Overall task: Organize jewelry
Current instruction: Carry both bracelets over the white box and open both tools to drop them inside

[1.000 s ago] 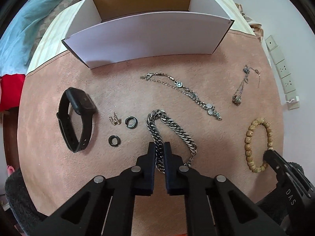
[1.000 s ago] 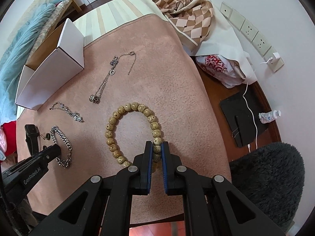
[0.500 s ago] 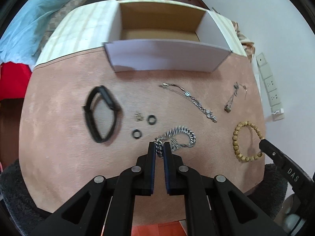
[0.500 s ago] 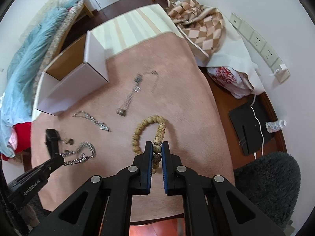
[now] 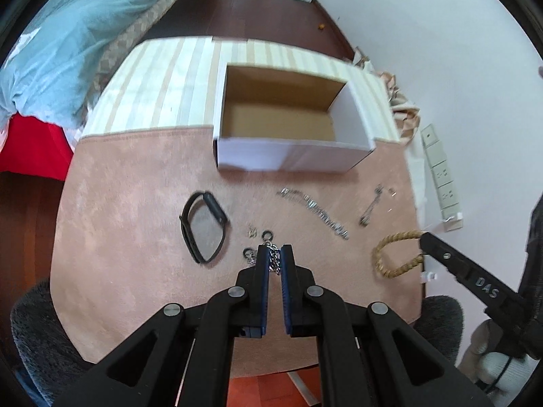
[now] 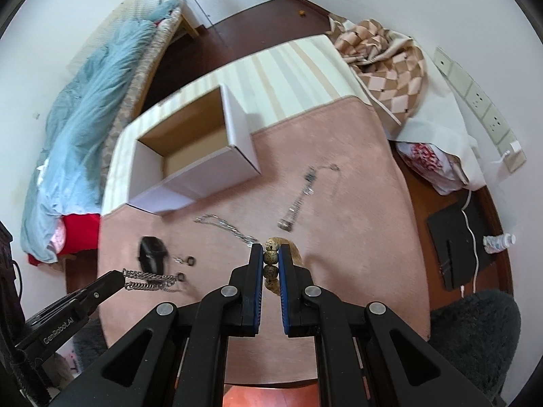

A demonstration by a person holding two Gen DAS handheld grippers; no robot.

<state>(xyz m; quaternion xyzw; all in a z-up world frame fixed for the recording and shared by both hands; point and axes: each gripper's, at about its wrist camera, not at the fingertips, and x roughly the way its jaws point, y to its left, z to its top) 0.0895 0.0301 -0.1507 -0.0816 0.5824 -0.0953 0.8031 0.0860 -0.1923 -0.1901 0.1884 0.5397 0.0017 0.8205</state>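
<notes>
My left gripper (image 5: 274, 249) is shut on a thick silver chain bracelet (image 5: 273, 260) and holds it above the pink mat; the chain hangs from it in the right wrist view (image 6: 149, 279). My right gripper (image 6: 270, 251) is shut on a wooden bead bracelet (image 6: 271, 257), lifted off the mat; it shows as a loop in the left wrist view (image 5: 395, 254). An open white cardboard box (image 5: 288, 156) stands empty at the back of the mat. On the mat lie a black watch (image 5: 203, 227), small rings (image 5: 268, 235), a thin silver bracelet (image 5: 315, 210) and a pendant necklace (image 5: 371, 207).
The pink mat (image 5: 118, 220) covers a table with a striped cloth (image 5: 163, 84) behind it. A checked blanket (image 6: 387, 61) lies at the far right. A bed with blue bedding (image 6: 85, 101) stands to the left. Wall sockets (image 5: 441, 176) are on the right.
Both grippers have risen, each lifting its bracelet off the mat. The views now look down from higher, into the open box.
</notes>
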